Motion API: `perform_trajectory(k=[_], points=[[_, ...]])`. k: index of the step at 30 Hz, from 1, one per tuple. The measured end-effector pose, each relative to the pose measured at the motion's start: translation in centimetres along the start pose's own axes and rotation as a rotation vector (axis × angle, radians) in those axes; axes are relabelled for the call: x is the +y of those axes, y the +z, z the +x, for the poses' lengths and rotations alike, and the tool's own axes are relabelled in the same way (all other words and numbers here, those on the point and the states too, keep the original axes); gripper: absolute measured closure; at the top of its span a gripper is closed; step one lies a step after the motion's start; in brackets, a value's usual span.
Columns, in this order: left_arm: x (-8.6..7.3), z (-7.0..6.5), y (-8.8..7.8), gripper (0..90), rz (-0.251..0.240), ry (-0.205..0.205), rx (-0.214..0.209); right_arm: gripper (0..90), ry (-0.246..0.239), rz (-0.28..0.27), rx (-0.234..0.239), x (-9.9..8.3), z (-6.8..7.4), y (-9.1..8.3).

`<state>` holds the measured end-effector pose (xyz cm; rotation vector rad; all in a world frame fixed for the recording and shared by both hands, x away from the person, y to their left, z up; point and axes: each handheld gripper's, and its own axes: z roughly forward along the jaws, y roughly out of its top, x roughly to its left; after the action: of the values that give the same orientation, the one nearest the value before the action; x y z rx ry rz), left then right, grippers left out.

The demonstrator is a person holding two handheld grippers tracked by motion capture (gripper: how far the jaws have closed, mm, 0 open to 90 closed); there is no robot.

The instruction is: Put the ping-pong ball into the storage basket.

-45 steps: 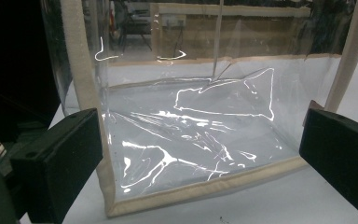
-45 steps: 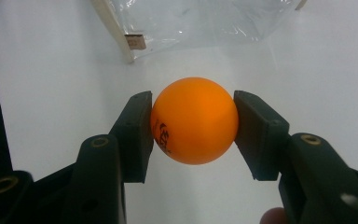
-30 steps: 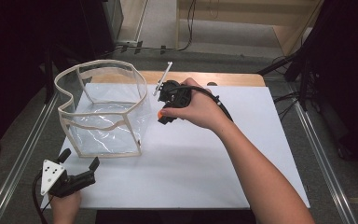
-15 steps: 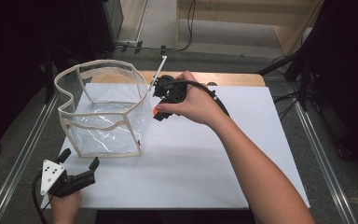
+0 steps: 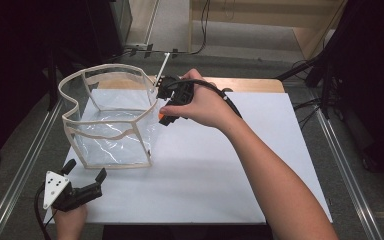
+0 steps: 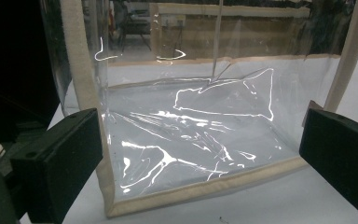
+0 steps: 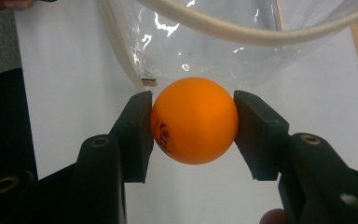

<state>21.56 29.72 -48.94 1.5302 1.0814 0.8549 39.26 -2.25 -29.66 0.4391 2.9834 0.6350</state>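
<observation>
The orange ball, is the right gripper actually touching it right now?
Touching. In the right gripper view both black pads press against the sides of the orange ball, so the right gripper clamps it with no gap.

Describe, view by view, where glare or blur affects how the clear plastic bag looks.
Left gripper view: bright white glare streaks run across the clear plastic bag with beige trim. Right gripper view: the orange ball is sharp, the bag's rim behind slightly soft. High view: fainter glints on the bag's floor.
</observation>
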Motion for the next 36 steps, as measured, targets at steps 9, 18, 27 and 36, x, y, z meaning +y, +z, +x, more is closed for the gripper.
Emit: perform_trajectory(k=[9, 18, 27, 36], points=[[0.0, 0.0, 0.0, 0.0, 0.0, 0.0, -0.002, 48.1, -0.015, -0.004, 0.003, 1.1, 0.0, -0.7], [0.0, 0.0, 0.0, 0.0, 0.0, -0.002, -0.003, 48.1, -0.014, -0.006, -0.005, 1.6, -0.4, -1.6], [0.0, 0.0, 0.0, 0.0, 0.0, -0.003, -0.002, 48.1, -0.024, -0.009, -0.011, 2.3, -0.4, -2.5], [0.0, 0.0, 0.0, 0.0, 0.002, -0.002, -0.003, 48.1, -0.027, -0.016, -0.018, 3.2, -0.5, -3.1]])
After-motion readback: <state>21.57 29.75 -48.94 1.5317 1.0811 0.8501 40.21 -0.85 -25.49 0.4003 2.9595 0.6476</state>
